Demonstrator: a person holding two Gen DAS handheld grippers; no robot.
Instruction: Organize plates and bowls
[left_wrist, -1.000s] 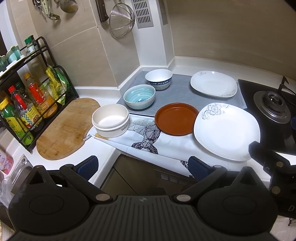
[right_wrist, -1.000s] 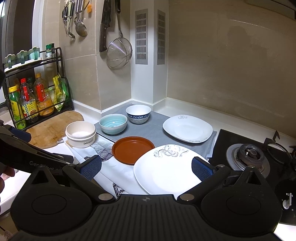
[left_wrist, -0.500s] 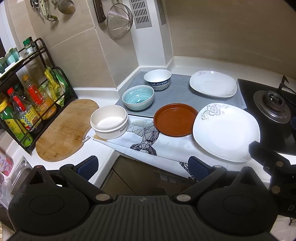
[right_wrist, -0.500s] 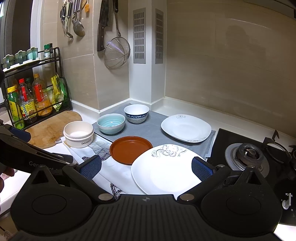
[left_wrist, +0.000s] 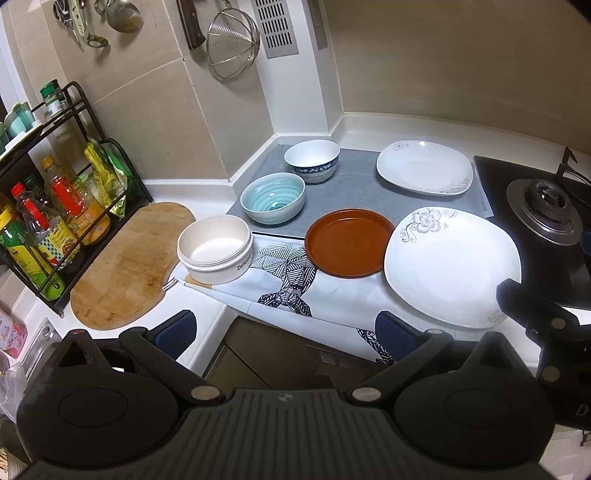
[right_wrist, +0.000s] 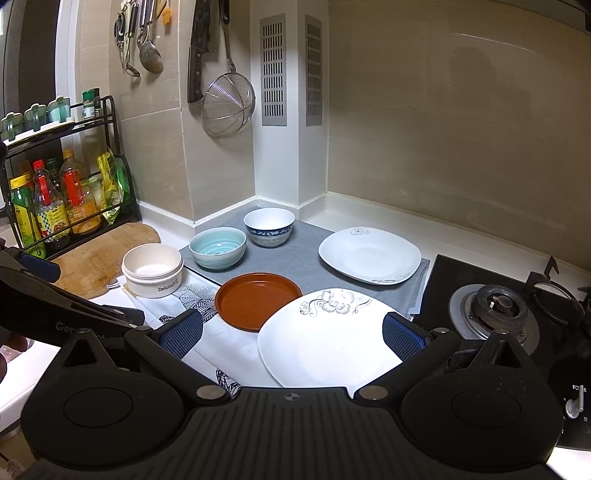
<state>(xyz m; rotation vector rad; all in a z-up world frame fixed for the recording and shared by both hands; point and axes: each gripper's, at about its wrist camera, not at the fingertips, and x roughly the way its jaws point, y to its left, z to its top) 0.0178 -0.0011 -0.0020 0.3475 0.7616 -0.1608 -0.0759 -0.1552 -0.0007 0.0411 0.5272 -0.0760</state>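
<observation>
On the counter stand a cream bowl (left_wrist: 214, 254), a light blue bowl (left_wrist: 272, 197) and a blue-patterned white bowl (left_wrist: 312, 159). A brown plate (left_wrist: 349, 242) lies beside a large white flowered plate (left_wrist: 452, 266); a smaller white plate (left_wrist: 424, 171) lies behind. My left gripper (left_wrist: 284, 332) is open and empty, held back off the counter's front edge. My right gripper (right_wrist: 291, 334) is open and empty, just above the near part of the large white plate (right_wrist: 328, 343). The brown plate (right_wrist: 258, 304) and cream bowl (right_wrist: 152, 269) lie to its left.
A wooden cutting board (left_wrist: 129, 266) and a bottle rack (left_wrist: 48, 221) are at the left. A gas stove (left_wrist: 546, 210) is at the right. A grey mat (left_wrist: 343, 192) and a patterned cloth (left_wrist: 288, 284) lie under the dishes. Utensils and a strainer (right_wrist: 229, 105) hang on the wall.
Both views shift slightly; the dishes sit a little nearer and lower in frame. No dish has moved, and both grippers stay open.
</observation>
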